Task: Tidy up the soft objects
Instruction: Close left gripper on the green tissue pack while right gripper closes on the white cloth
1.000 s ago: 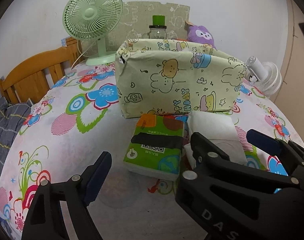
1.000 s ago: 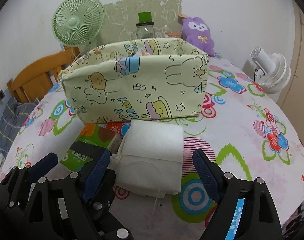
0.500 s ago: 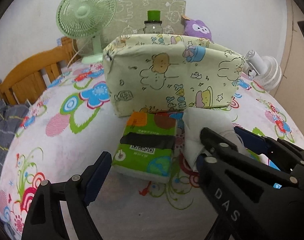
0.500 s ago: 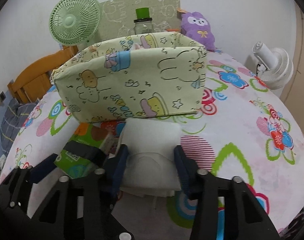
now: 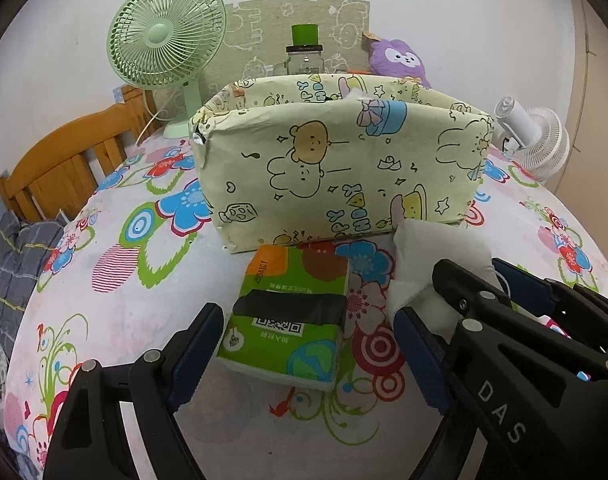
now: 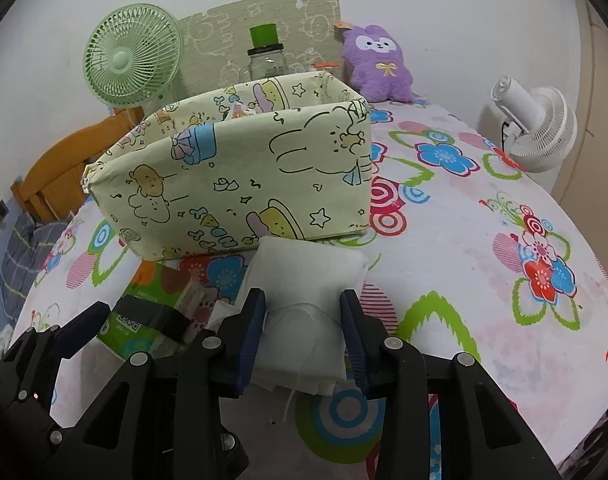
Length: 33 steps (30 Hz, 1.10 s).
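White padded cloth bundle (image 6: 304,300): soft, folded, pinched at its near end between the right gripper (image 6: 302,334) pads, which have just been closing on it, far end bulging beyond the tips. Green tissue pack (image 5: 290,312): flat, black band across top, lying just ahead of the wide-open left gripper (image 5: 304,354), between its fingers' line. Pale-yellow cartoon-print fabric bin (image 5: 343,168): upright, open-topped, directly beyond both tongs.

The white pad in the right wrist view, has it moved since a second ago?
Yes. The white pad, flat on the tablecloth before, is now pinched and bunched by the right gripper, whose fingers have just closed; its far edge still sits by the fabric bin.
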Tool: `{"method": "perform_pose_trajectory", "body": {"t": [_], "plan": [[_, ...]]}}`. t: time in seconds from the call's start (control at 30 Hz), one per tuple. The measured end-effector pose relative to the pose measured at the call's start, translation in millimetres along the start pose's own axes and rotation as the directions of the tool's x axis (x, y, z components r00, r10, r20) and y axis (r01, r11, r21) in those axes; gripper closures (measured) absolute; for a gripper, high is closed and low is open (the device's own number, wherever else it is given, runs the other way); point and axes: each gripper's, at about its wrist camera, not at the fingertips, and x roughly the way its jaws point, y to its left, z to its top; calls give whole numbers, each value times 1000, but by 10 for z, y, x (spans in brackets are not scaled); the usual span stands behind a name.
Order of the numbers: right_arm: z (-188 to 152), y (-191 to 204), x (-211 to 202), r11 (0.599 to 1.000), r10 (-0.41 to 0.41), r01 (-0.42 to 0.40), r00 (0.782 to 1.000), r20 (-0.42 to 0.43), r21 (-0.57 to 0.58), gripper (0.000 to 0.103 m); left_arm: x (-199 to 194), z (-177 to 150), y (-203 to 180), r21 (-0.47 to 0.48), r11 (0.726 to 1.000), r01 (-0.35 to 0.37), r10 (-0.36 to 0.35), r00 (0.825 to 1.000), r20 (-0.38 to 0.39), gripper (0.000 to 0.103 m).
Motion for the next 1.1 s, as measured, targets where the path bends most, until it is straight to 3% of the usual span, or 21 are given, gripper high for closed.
{"method": "perform_pose_trajectory", "body": {"t": [0.1,0.23,0.33,0.5,0.67,0.77,0.9,1.1], "plan": [[16,4,18,1000,11,-11,1000,-5,8,57,10,11,40,-8,1000,2,-2,1000,-5,15],[50,19,61,1000,12,-12,1000,-11,16,39,-12,23,140,-24,1000,-9,9,1000,-1,15],[75,68,94,1000,1,-1,1000,-13,9,34,-8,20,188,-34,999,-15,15,1000,0,15],[96,151,155,1000,-5,5,1000,-21,-7,30,66,-2,185,-37,999,-1,0,1000,-30,25],[105,217,223,1000,-9,9,999,-35,-23,25,99,-11,195,-45,999,22,-24,999,-44,44],[104,252,267,1000,-9,7,999,-53,-27,22,104,-7,235,-58,998,18,-21,999,-44,47],[96,262,305,1000,-10,8,997,-73,-27,23,99,-10,229,-50,999,3,-5,999,-41,47],[60,255,250,999,-15,12,998,-69,-41,47,72,-21,167,-22,999,-25,24,999,-34,49]]}}
